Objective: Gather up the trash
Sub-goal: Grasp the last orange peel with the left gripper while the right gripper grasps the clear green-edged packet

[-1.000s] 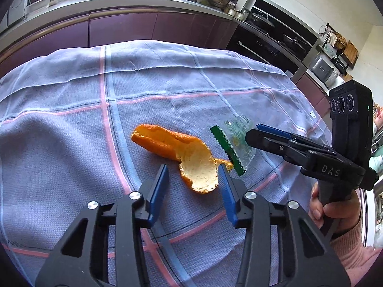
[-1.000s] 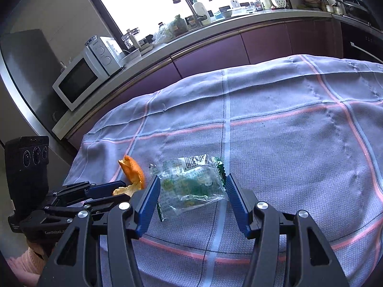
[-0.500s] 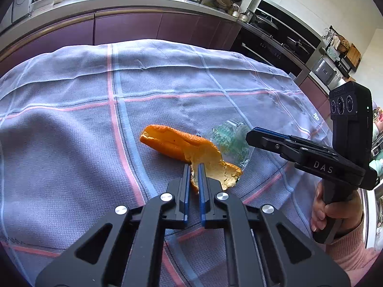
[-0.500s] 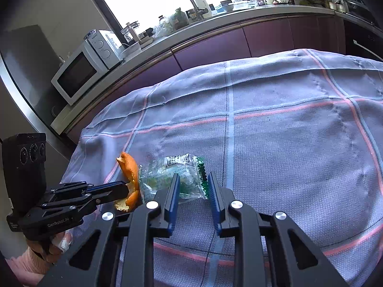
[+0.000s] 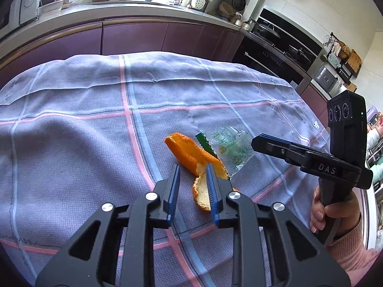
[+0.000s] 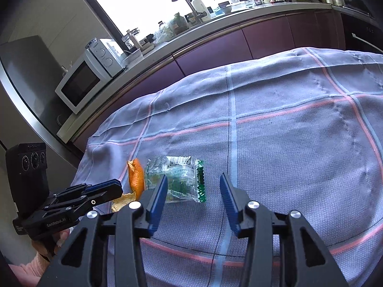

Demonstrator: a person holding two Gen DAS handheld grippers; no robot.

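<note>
An orange peel (image 5: 189, 154) lies on the checked lilac tablecloth (image 5: 83, 129); its pale inner end sits between the fingers of my left gripper (image 5: 192, 171), which is open. A clear and green plastic wrapper (image 5: 229, 148) lies just right of the peel. In the right wrist view the wrapper (image 6: 179, 179) lies flat ahead of my right gripper (image 6: 194, 184), which is open with its left finger over the wrapper's near corner. The peel (image 6: 137, 179) shows left of the wrapper. Each gripper appears in the other's view, the right (image 5: 311, 160) and the left (image 6: 79, 198).
The tablecloth (image 6: 299, 143) covers the whole table and hangs over its edges. A kitchen counter (image 5: 119, 12) with purple cabinets runs behind, with a microwave (image 6: 81, 83) and a tap. An oven and shelves (image 5: 287, 52) stand at the right.
Both grippers closed half a second ago and have opened again. The peel and the wrapper still lie on the cloth, the peel shifted slightly.
</note>
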